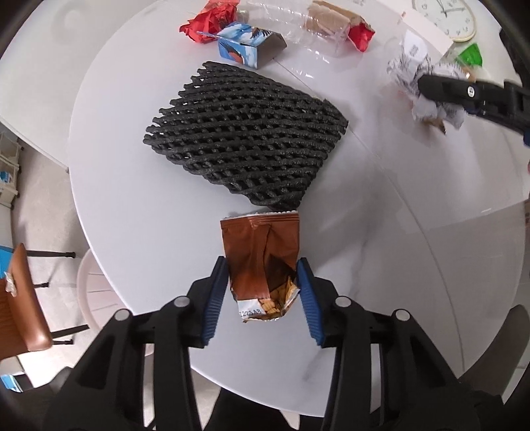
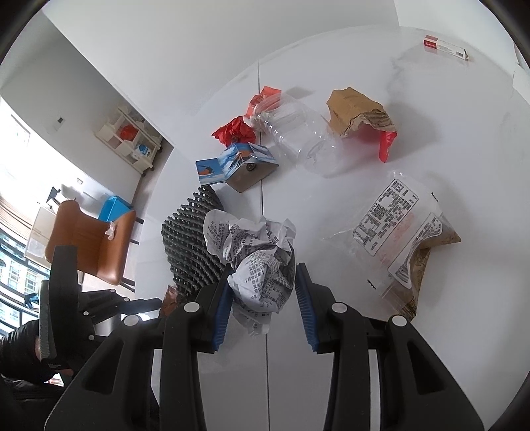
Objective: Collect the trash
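Observation:
My left gripper (image 1: 263, 265) is shut on a brown snack wrapper (image 1: 261, 262), its blue pads pressing both sides of it above the white round table (image 1: 132, 205). My right gripper (image 2: 263, 272) is shut on a crumpled printed paper ball (image 2: 258, 262); it also shows in the left wrist view (image 1: 427, 99) at the far right. A black foam net (image 1: 245, 139) lies flat in the table's middle. A red crumpled wrapper (image 1: 208, 20), a blue carton (image 1: 248, 46), a clear plastic bottle (image 2: 291, 132) and torn cardboard (image 2: 357, 112) lie at the far side.
A clear printed bag over brown paper (image 2: 400, 228) lies to the right of the paper ball. A small red-and-white box (image 2: 444, 46) sits far right. A white clock (image 1: 447, 16) lies near the table edge. A brown chair (image 1: 20, 298) stands left of the table.

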